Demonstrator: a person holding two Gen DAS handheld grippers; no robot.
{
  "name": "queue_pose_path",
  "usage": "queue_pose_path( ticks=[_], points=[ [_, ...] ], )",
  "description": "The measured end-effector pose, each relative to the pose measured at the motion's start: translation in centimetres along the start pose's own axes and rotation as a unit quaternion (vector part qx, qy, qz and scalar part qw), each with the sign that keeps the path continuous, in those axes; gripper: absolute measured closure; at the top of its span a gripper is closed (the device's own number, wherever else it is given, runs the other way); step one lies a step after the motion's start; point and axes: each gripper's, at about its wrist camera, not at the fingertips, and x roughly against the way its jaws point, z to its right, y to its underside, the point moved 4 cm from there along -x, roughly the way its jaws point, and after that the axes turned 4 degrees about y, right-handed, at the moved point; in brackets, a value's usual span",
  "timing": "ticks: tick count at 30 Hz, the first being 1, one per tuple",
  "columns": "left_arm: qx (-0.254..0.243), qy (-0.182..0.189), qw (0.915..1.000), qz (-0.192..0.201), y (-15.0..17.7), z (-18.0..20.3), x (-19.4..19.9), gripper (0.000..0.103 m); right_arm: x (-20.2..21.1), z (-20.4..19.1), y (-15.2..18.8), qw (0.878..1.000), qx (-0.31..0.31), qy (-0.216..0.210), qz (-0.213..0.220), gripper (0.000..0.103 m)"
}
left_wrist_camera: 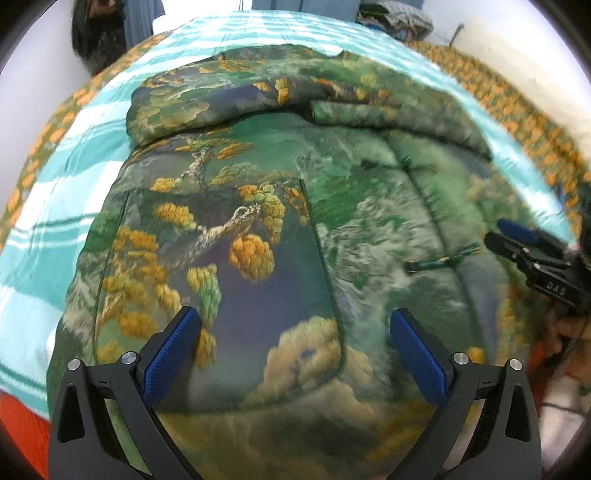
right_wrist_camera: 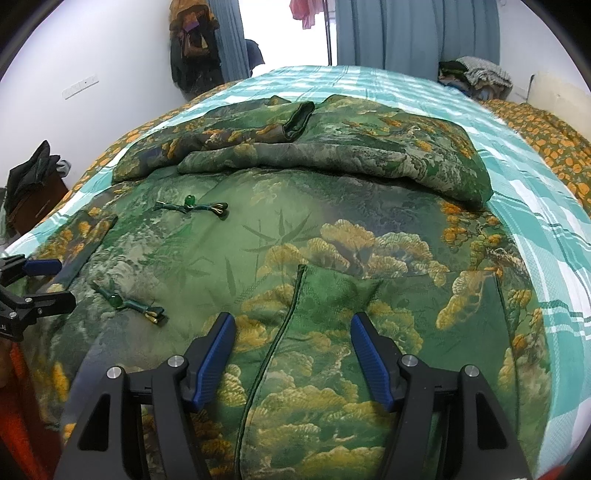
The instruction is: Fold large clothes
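A large green padded jacket [left_wrist_camera: 258, 221] with orange tree prints lies flat on the bed, front up; it also shows in the right wrist view [right_wrist_camera: 295, 240]. Its sleeves [right_wrist_camera: 295, 155] are folded across the far end. Green knot buttons [right_wrist_camera: 192, 207] run down its front. My left gripper [left_wrist_camera: 295, 332] is open and empty, just above the jacket's near hem. My right gripper [right_wrist_camera: 293, 332] is open and empty above a pocket seam [right_wrist_camera: 291, 306]. Each gripper shows in the other's view: the right one [left_wrist_camera: 517, 240] and the left one [right_wrist_camera: 55, 280].
The bed has a teal striped sheet [right_wrist_camera: 535, 206] over an orange-flowered cover [right_wrist_camera: 554, 136]. Folded clothes [right_wrist_camera: 476, 75] lie at the far right corner. Dark clothes [right_wrist_camera: 33, 170] sit on a stand at left. Curtains [right_wrist_camera: 406, 33] and a doorway are beyond.
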Motion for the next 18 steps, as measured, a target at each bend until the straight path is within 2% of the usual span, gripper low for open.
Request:
queue_pose_path(
  ticks=[3, 6, 9, 12, 14, 18],
  points=[
    [0.05, 0.045, 0.9974, 0.029, -0.7, -2.0, 3.2, 0.001, 3.0, 2.9, -1.1, 0.999, -0.032, -0.018, 0.017, 0.037],
    [0.097, 0.048, 0.9927, 0.054, -1.4, -5.8, 5.4, 0.001, 5.5, 6.8, -1.0, 0.998, -0.055, -0.008, 0.023, 0.037],
    [0.152, 0.027, 0.9874, 0.037, -0.7, -10.4, 5.0, 0.001, 6.6, 12.5, 0.8, 0.996, -0.083, 0.015, -0.026, 0.037],
    [0.191, 0.026, 0.9812, 0.007, 0.9, -12.6, 3.6, 0.001, 7.1, 16.8, 3.6, 0.988, -0.129, 0.021, -0.077, 0.036],
    [0.196, 0.036, 0.98, -0.002, 1.5, -12.4, 2.9, 0.001, 7.3, 18.0, 5.4, 0.981, -0.16, -0.007, -0.106, 0.036],
    [0.152, 0.068, 0.9853, -0.038, 1.8, -9.3, 1.4, 0.001, 6.7, 17.3, 7.5, 0.971, -0.18, -0.073, -0.139, 0.036]
  ],
)
